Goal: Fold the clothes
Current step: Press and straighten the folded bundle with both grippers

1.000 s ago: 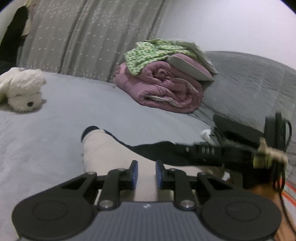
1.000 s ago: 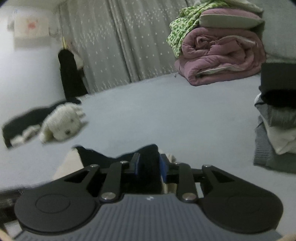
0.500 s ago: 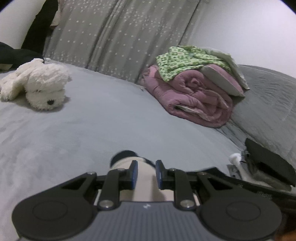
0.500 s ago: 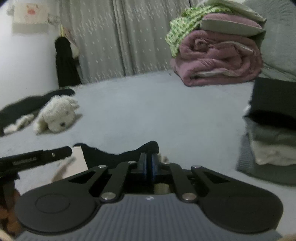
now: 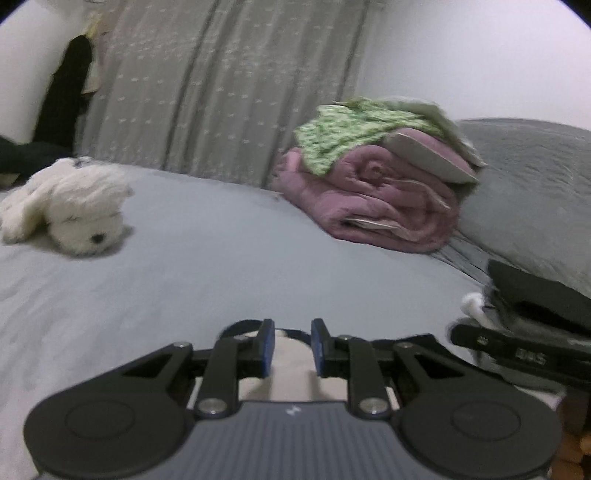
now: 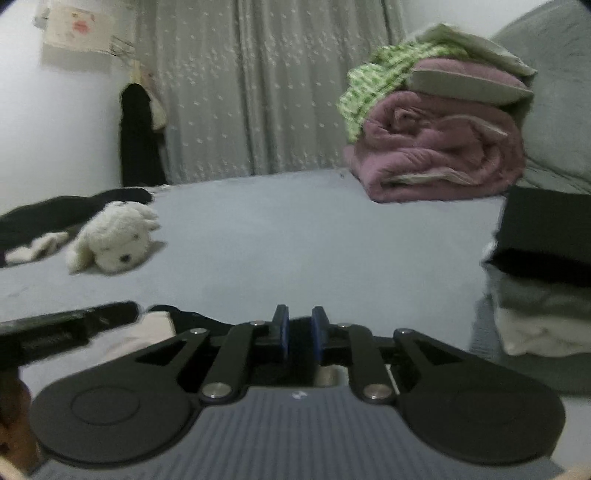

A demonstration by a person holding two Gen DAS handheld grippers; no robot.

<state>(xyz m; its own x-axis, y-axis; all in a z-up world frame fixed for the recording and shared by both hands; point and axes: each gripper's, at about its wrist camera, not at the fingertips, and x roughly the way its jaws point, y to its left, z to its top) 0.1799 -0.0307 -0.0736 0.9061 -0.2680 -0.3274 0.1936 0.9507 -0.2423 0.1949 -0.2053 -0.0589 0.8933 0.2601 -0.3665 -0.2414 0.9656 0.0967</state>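
While a cream-and-black garment [image 5: 291, 363] lies on the grey bed [image 5: 221, 266], the left gripper [image 5: 291, 349] straddles its cream part, jaws narrowly apart, and the right gripper [image 6: 300, 338], just beside it, stands narrowly parted over black cloth.

We see a wide bed [image 5: 229, 258] under a pale grey sheet that fills the middle of both views. Behind it, at twelve o'clock, hangs a grey curtain [image 6: 258, 92] dotted with small white marks. White walls [image 5: 480, 55] flank it, and a paper picture [image 6: 75, 26] is pinned at ten o'clock in the right wrist view. A dark garment [image 6: 138, 136] hangs beside the curtain's left edge. At two o'clock a grey quilted headboard or cushion [image 5: 535, 184] rises from the bed. The light is dim, even and cool.
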